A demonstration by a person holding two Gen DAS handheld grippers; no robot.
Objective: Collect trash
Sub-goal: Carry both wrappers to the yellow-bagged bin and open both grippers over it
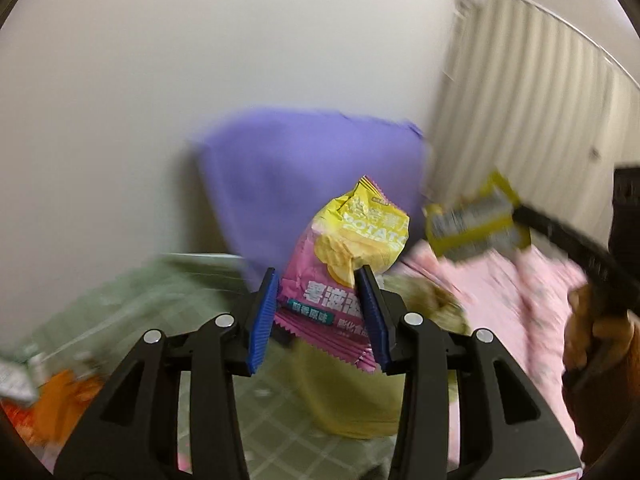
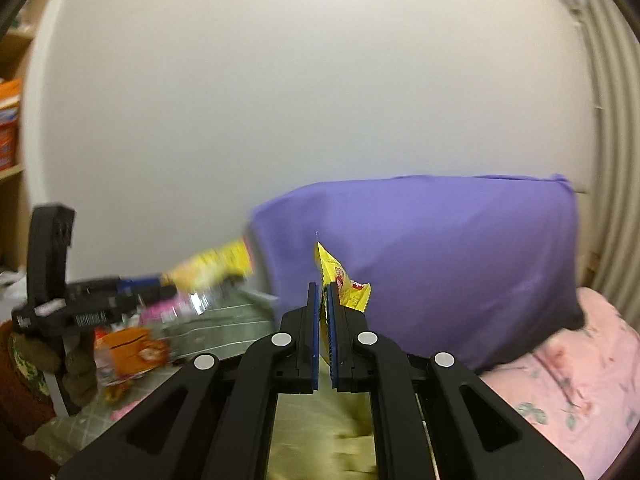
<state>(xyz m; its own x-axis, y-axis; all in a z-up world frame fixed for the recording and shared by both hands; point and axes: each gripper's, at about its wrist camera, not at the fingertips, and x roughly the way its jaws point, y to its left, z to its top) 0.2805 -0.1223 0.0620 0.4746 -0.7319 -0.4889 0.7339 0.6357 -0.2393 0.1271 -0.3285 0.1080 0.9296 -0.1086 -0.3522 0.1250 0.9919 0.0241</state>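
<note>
My left gripper (image 1: 318,284) is shut on a pink and yellow potato chip bag (image 1: 348,264) and holds it up above the bed. My right gripper (image 2: 323,296) is shut on a flat yellow wrapper (image 2: 340,280), seen edge-on. The same yellow wrapper (image 1: 476,224) shows blurred in the left wrist view, held by the right gripper's black fingers (image 1: 560,236). The left gripper with its chip bag (image 2: 208,272) appears blurred at the left of the right wrist view. An orange snack bag (image 2: 132,348) lies on the green cover; it also shows in the left wrist view (image 1: 60,400).
A purple pillow (image 2: 440,260) leans against the white wall. A pink floral quilt (image 2: 560,392) lies at the right, a green checked cover (image 1: 140,312) at the left, an olive-yellow cloth (image 2: 320,440) below the grippers. A pale curtain (image 1: 540,120) hangs at the right. Shelves (image 2: 10,120) stand far left.
</note>
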